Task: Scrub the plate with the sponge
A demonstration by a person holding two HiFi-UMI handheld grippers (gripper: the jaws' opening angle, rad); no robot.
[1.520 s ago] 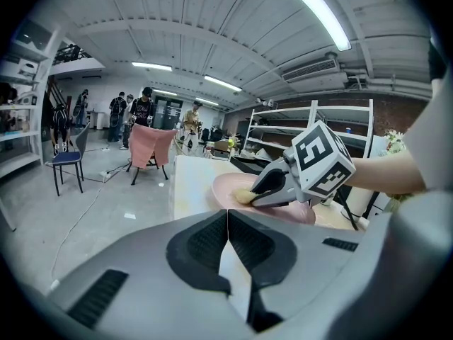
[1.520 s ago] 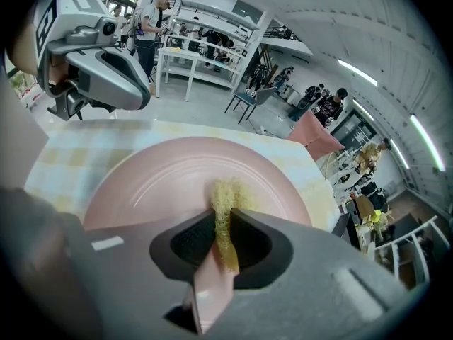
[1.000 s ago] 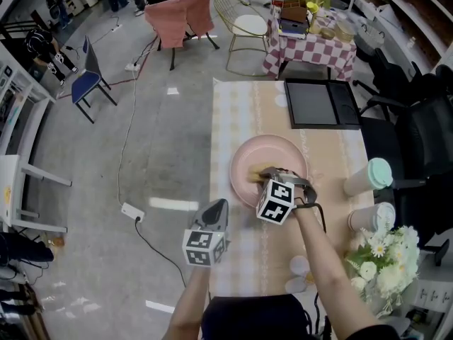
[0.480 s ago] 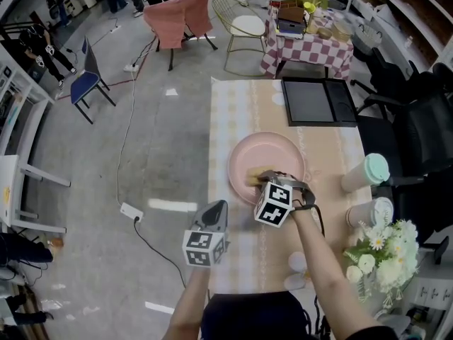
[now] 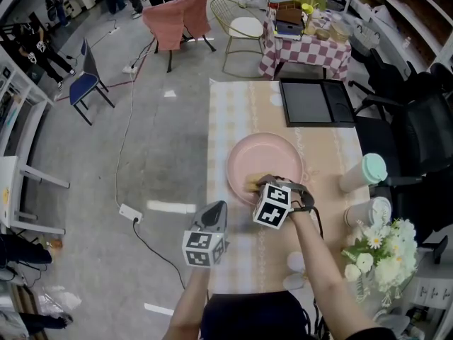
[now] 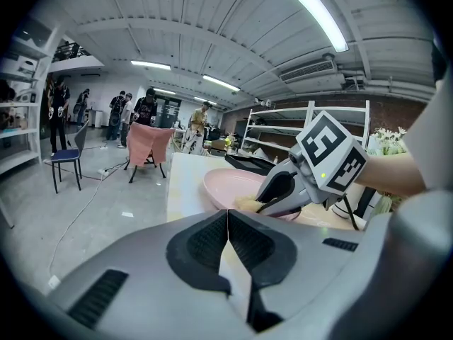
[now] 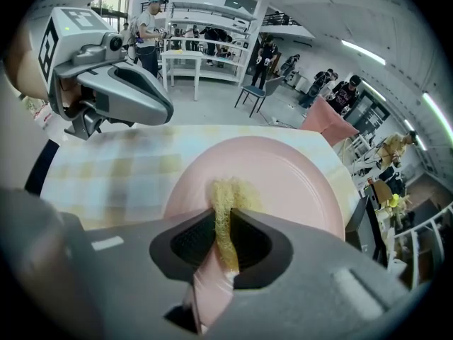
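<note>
Scrubbing is the step in hand, as we judge it. Our right gripper pinches the yellow sponge between its two jaws. The free end of the sponge lies on the pink plate, just inside the rim at the plate's near left part. The plate itself sits flat on the checked tablecloth, and most of its face, the middle and the far side, shows bare.

Our left gripper has its jaws pressed together with nothing between them. It hangs off the plate's near left side, close to the rim but apart from it, so nothing steadies the plate.

A black tray lies beyond the plate, and two lidded cups stand to the plate's right, all clear of it.

For the next move we would press the sponge down and sweep it from this near left patch across the middle toward the far rim, working round in arcs. The grip looks narrow, with only a thin strip of sponge caught, so a hard push might pull it loose. The unheld plate may also slide on the cloth, and bracing its left rim with the idle gripper would likely help.
</note>
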